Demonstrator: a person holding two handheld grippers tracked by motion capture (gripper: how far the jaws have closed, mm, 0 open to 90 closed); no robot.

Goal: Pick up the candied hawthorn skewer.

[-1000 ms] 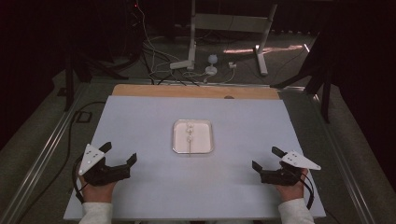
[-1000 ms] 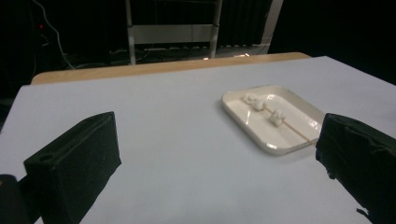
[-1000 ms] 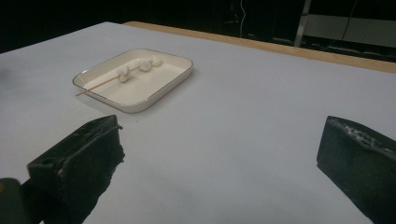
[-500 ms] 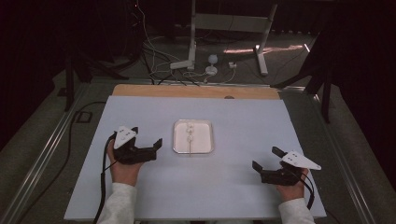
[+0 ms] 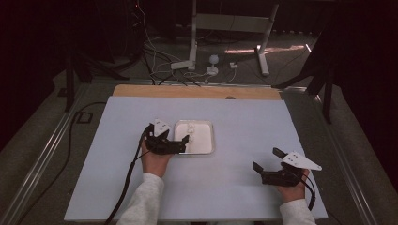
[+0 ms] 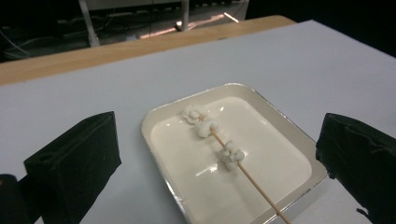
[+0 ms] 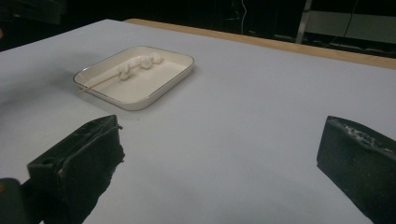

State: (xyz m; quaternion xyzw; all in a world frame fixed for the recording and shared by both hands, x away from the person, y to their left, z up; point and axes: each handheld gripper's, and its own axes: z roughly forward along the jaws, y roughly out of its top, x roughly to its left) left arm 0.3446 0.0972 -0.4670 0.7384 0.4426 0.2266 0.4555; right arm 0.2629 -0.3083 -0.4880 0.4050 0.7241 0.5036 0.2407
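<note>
Your left gripper (image 5: 180, 140) sits right at the tray's (image 5: 210, 126) near-left edge, jaws spread wide with nothing between them. In the left gripper view the tray (image 6: 161, 116) lies between the jaws, and the skewer (image 6: 247, 177) rests in it with three white pieces (image 6: 231, 154) threaded on, its bare end poking over the rim. Your right gripper (image 5: 266, 161) rests well apart on the table (image 5: 244, 112), wide open too, holding nothing.

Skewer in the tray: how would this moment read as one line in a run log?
left tongs: open, at tray | skewer: lying in tray, three white lumps | right tongs: open, apart
</note>
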